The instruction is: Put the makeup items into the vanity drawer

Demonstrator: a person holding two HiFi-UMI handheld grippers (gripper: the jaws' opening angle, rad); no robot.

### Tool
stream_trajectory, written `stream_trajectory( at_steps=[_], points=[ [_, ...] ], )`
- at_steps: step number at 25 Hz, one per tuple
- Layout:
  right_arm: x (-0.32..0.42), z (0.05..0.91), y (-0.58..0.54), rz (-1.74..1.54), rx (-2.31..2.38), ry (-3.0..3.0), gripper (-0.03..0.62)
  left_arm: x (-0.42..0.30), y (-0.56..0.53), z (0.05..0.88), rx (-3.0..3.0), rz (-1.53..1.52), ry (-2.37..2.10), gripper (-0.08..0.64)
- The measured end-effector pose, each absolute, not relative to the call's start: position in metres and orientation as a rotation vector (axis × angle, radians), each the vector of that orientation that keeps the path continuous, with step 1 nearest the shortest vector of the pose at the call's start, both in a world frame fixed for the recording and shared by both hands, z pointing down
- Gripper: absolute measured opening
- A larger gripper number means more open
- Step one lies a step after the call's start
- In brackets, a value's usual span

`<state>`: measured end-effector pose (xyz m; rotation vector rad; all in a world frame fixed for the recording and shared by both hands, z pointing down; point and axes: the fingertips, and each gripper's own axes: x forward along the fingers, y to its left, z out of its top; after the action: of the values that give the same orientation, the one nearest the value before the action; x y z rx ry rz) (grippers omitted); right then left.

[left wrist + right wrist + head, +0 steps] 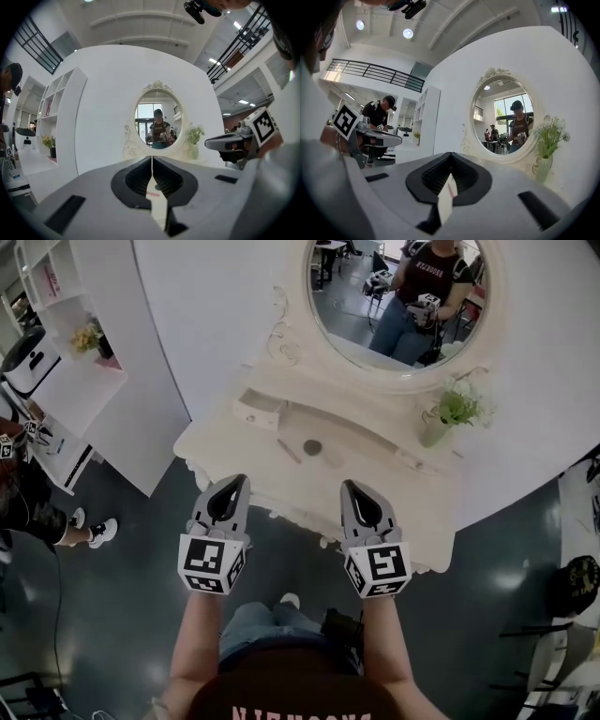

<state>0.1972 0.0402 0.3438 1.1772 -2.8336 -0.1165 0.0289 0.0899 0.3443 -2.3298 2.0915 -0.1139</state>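
Presently, you hold the left hand-held gripper (242,480) and the right hand-held gripper (349,486) level before the counter (225,451), each with its jaws pressed together and nothing between them. A slim stick (289,451) and a dark round compact (312,447) lie on the counter beyond both tips, untouched. The small drawer (257,410) sits behind them, leftward.

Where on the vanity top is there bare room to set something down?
The vanity top is bare on its right, between the compact and the vase, and at its left corner in front of the drawer. It is crowded in the middle, where a pencil lies beside the compact.
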Motion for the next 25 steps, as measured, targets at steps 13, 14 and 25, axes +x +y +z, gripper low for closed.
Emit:
stream_trajectory(
  at_steps=[13,14,25],
  points=[
    [0.196,0.386,-0.041,-0.062,1.28,-2.67,-0.002,0.008,-0.004,0.379,-2.435,-0.138,2.079,0.006],
    [0.195,0.39,-0.049,-0.049,1.293,-2.657,-0.002,0.006,-0.014,0.38,-2.447,-0.143,2.065,0.006],
    [0.174,0.425,-0.132,0.076,1.428,-2.523,-0.002,-0.02,-0.122,0.407,-2.599,-0.224,1.935,0.006]
  ],
)
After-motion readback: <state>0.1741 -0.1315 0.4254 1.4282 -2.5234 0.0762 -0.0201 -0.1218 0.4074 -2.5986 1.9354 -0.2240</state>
